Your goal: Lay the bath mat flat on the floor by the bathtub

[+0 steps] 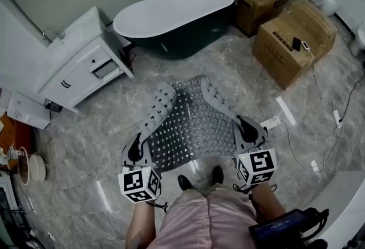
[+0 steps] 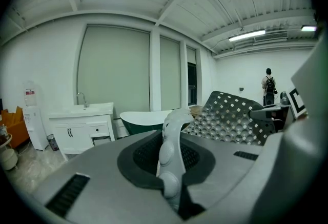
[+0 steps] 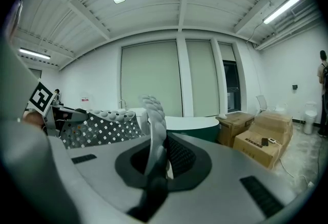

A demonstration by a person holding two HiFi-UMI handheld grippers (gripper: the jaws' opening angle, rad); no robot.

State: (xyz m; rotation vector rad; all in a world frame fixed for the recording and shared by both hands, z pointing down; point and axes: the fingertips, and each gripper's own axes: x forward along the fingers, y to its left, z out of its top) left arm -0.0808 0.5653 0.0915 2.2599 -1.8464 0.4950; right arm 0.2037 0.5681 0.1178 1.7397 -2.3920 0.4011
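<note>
The grey bath mat (image 1: pixel 191 125), studded with holes, hangs above the marble floor between my two grippers, its side edges curling upward. My left gripper (image 1: pixel 137 150) is shut on the mat's left near edge; in the left gripper view the bumpy mat edge (image 2: pixel 171 141) stands pinched between the jaws of the left gripper (image 2: pixel 171 187). My right gripper (image 1: pixel 246 131) is shut on the right near edge, and in the right gripper view the mat edge (image 3: pixel 154 125) rises from the right gripper (image 3: pixel 152 179). The dark green bathtub (image 1: pixel 177 14) with a white rim stands beyond the mat.
A white vanity cabinet (image 1: pixel 80 65) stands left of the tub. Cardboard boxes (image 1: pixel 293 43) sit at the right, with a white power strip (image 1: pixel 272 122) and cables on the floor near them. My shoes (image 1: pixel 199 179) are just behind the mat. A person (image 2: pixel 268 87) stands far off.
</note>
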